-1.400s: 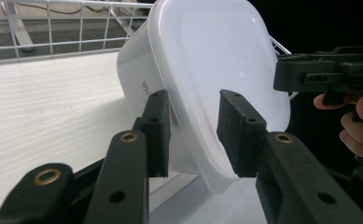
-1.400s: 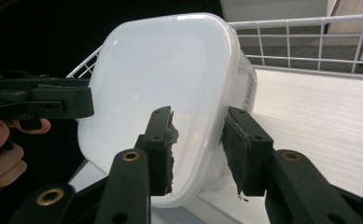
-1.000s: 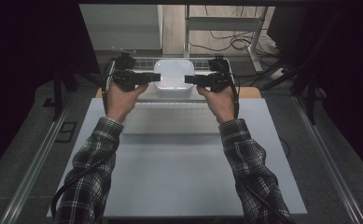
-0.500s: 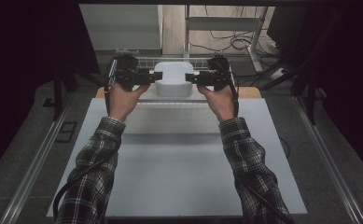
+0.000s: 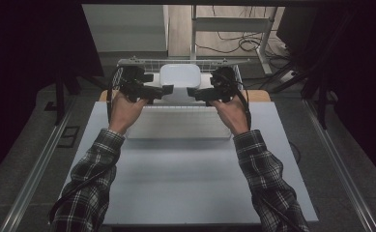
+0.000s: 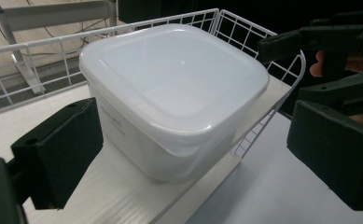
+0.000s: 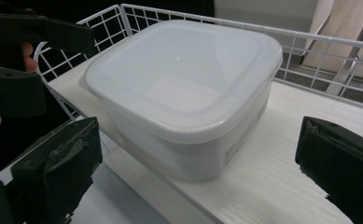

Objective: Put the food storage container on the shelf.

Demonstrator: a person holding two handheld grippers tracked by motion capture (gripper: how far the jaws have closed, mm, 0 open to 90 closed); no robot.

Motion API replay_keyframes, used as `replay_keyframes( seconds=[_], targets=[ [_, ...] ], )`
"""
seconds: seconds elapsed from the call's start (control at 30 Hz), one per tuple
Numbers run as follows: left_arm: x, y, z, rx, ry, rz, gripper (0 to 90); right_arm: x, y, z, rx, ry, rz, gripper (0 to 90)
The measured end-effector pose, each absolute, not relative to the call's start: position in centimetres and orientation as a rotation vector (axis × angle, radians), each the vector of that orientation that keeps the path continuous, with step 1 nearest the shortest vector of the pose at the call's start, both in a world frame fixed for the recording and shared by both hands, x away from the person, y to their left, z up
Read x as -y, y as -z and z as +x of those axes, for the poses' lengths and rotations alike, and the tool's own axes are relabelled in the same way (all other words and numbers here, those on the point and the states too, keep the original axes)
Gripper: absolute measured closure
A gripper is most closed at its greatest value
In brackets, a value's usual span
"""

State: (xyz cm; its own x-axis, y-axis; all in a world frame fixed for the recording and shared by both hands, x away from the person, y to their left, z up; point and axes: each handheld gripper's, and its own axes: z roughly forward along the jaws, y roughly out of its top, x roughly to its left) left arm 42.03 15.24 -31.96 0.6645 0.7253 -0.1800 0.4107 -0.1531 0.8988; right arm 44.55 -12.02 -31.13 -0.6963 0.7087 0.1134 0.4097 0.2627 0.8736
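Note:
A white plastic container [image 5: 179, 79] with a lid on stands on a white shelf board behind a wire rail [image 5: 137, 62]. My left gripper [image 5: 164, 91] is at its left side and my right gripper [image 5: 193, 92] at its right side. Both have just been opening and now stand open. In the left gripper view the container [image 6: 170, 88] sits ahead of my left gripper [image 6: 195, 156], pads clear of it. The right gripper view has the container [image 7: 184, 79] ahead of my right gripper [image 7: 198, 170], again untouched.
The wire rail [image 6: 39, 51] runs round the back and ends of the white wooden board [image 7: 282, 154]. A pale mat [image 5: 185, 179] covers the table in front. Cables and a metal stand [image 5: 234, 24] lie on the floor behind.
Both grippers' jaws have opened wide and come off the container's sides. The container stays on the shelf and the hands have hardly moved.

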Motion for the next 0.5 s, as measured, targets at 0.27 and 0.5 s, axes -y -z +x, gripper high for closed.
replay_keyframes(
  seconds=[0.27,0.5],
  targets=[
    [-15.6,32.6,41.0,-0.893,-0.339,1.756,2.4,12.2,31.4,43.5,-2.262,-1.397,0.98,0.2],
    [-16.0,33.1,39.9,-0.885,-0.354,1.774,3.5,12.4,31.8,42.9,-2.274,-1.395,0.957,0.2]
  ],
)
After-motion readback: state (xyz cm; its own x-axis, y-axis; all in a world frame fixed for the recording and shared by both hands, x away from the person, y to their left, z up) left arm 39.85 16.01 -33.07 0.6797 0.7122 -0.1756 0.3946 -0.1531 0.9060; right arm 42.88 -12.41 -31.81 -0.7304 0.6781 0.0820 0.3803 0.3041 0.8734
